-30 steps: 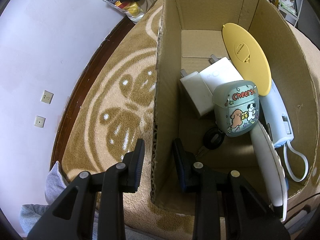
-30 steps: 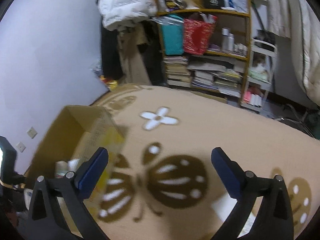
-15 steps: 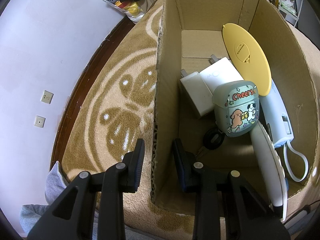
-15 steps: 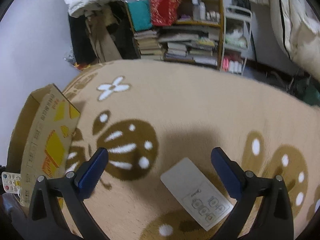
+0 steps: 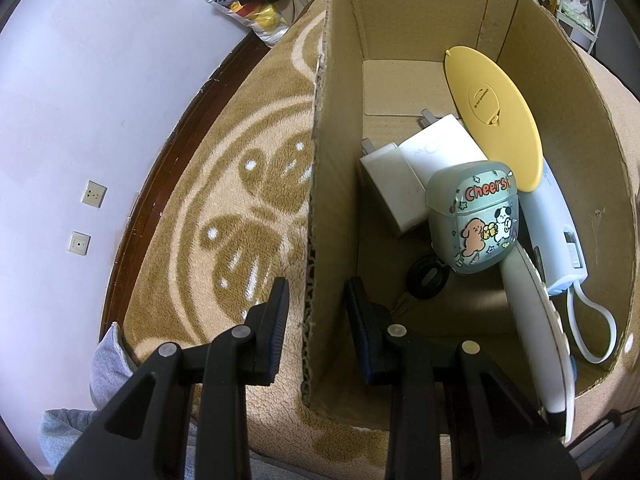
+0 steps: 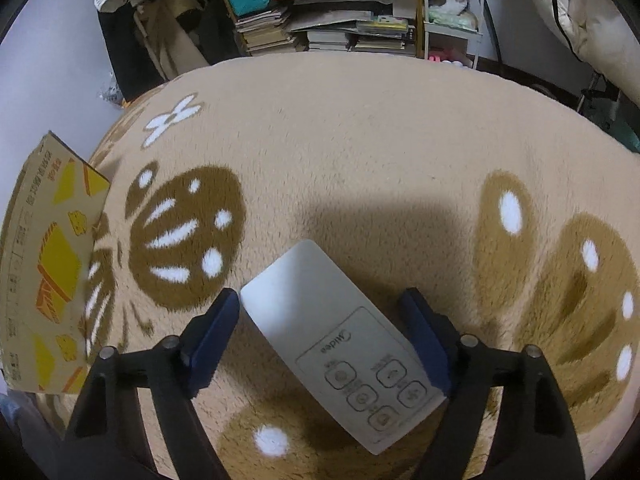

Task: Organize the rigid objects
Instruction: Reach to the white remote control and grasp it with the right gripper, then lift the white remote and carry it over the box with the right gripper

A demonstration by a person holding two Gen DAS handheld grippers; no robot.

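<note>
Rug (image 6: pixel 360 140): tan pile with brown butterfly and white flower pattern; soft, uneven footing for anything flat.
Room: bookshelf (image 6: pixel 352 12) stacked with books at far edge of rug; lilac wall with 2 sockets (image 5: pixel 86 216) off rug's left edge.
Cardboard box (image 5: pixel 560 120): stands on rug, open top; printed outer wall in sight at left of right-wrist view.
Box contents: yellow lid (image 5: pixel 494 120) leaning on right wall, 2 white chargers (image 5: pixel 400 188), cartoon earbud case (image 5: pixel 474 220), pale blue device with strap (image 5: pixel 560 232), black key fob (image 5: pixel 426 280), long white remote (image 5: pixel 540 328) along near right corner.
Left gripper (image 5: pixel 314 312): straddling near left wall of box, 1 finger outside, 1 inside; spread slightly, pads look just clear of cardboard. Likely steadying box.
Remote control (image 6: pixel 340 340): flat on rug, well apart from box, buttons up, lying diagonal.
Right gripper (image 6: pixel 320 332): spread wide, low over remote, fingers either side, not pinching.
Step in hand: grasp remote. Better to square fingers across long edges, press tips into pile, then pinch; diagonal lie risks twist or slip.
</note>
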